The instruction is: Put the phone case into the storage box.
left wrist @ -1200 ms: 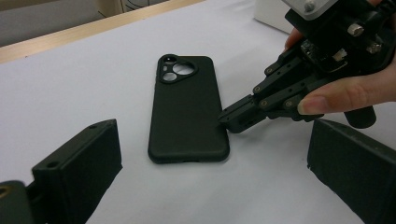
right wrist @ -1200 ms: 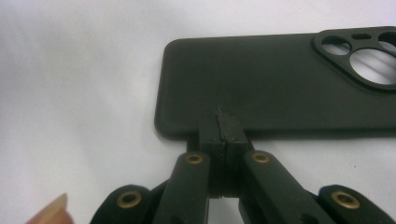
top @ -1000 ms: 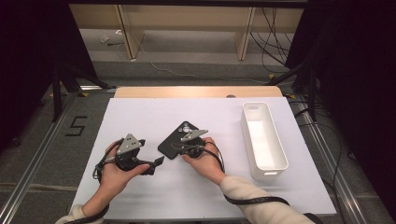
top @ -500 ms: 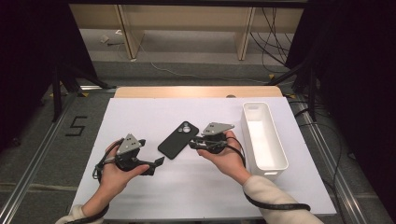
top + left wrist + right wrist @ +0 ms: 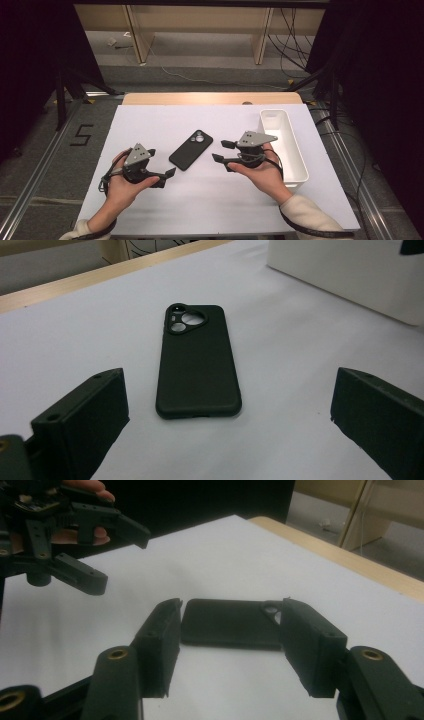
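A black phone case (image 5: 191, 149) lies flat on the white table cover, camera cutout toward the far side. My left gripper (image 5: 161, 162) rests low just left of it and stands open; in the left gripper view the case (image 5: 197, 365) lies ahead of the wide-spread jaws of the left gripper (image 5: 227, 377). My right gripper (image 5: 220, 151) hovers a little to the right of the case, pointing left at it. Its jaws have just been opening and hold nothing. In the right gripper view the case (image 5: 225, 622) lies beyond the right gripper (image 5: 230, 605), with the left gripper (image 5: 125, 560) farther off.
A long white bin (image 5: 285, 145) stands at the right side of the table, close behind my right hand, and appears in the left gripper view as the bin (image 5: 350, 275). A wooden strip (image 5: 210, 98) runs along the far edge. Dark frames flank the table.
My right gripper was shut at the case a second ago. It has drawn off to the right and upward with its jaws spreading, and the case stays flat on the table. The left gripper has not moved.
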A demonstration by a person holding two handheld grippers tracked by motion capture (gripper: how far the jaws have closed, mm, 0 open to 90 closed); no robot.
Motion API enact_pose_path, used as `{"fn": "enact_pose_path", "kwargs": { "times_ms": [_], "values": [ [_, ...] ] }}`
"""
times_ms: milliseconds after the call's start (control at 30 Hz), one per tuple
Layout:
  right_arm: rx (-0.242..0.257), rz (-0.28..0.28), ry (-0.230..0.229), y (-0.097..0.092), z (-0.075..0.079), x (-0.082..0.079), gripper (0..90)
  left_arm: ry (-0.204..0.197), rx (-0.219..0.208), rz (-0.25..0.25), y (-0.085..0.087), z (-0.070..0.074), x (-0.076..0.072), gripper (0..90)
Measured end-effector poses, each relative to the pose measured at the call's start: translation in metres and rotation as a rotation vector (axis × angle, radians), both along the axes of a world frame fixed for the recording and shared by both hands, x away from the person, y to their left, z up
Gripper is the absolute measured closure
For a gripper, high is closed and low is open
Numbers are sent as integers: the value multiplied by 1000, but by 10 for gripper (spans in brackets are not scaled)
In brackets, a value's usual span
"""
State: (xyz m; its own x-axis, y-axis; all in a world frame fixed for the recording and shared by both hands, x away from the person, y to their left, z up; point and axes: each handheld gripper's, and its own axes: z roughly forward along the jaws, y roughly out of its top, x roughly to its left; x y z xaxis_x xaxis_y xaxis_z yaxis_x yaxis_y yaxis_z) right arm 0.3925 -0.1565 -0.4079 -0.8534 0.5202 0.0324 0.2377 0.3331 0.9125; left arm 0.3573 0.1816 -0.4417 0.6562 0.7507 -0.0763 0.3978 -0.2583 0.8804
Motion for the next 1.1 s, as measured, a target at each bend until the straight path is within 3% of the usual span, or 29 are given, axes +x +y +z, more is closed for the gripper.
{"fn": "enact_pose_path", "kwargs": {
  "times_ms": [133,500,533,567,667,1100],
  "values": [
    [31,2,-18,-17,6,-4,379,-4,-3,3,1,1,0,17],
    [84,-69,-31,-63,9,-17,299,-3,-2,0,0,1,0,1],
    [92,-75,-35,-66,9,-19,302,-2,-2,0,0,1,0,0],
    [141,-75,-15,-67,13,-23,285,-3,-2,1,1,1,0,0],
    [111,-71,-54,-66,18,-27,272,-3,-1,3,1,1,0,0],
    [81,-99,-56,-83,12,-34,238,-1,10,3,0,3,1,0]
  ]
}}
